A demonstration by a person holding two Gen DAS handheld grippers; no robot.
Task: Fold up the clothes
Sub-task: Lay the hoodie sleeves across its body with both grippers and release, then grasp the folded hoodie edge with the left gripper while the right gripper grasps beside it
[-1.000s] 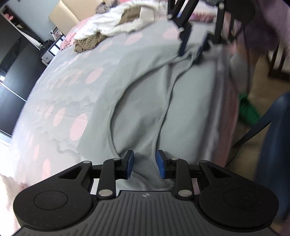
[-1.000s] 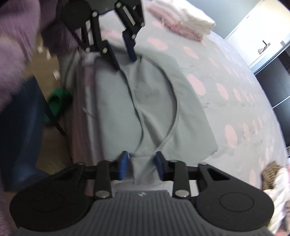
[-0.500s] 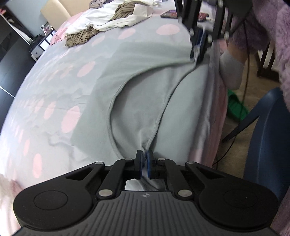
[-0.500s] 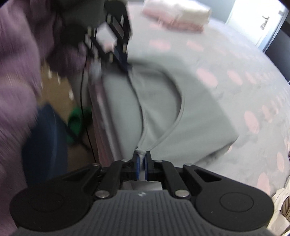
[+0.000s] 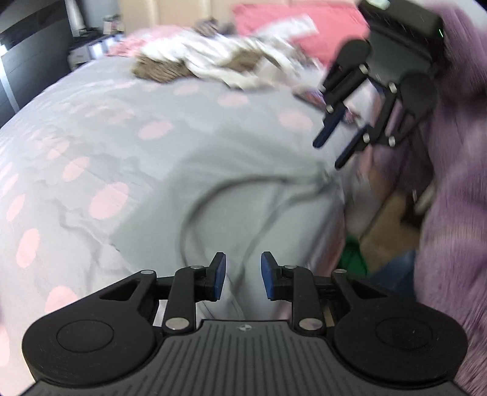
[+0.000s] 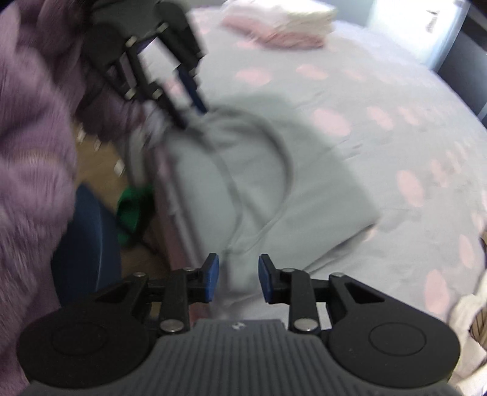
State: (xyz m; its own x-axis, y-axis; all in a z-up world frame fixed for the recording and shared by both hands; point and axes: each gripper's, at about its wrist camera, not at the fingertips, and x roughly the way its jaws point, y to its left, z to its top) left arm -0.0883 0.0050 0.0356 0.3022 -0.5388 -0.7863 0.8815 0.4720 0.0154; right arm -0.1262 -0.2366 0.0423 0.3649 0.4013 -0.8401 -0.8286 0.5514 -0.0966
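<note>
The pale grey sleeveless cotton top lies flat at the near edge of the dotted grey bed, its straps running side to side. The left gripper and right gripper each hover over one strap end, fingers parted and holding nothing.

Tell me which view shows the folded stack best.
Right wrist: the folded stack of white and pink clothes lies at the bed's far edge, blurred but unobstructed. Left wrist shows none of it, only a loose pile.
</note>
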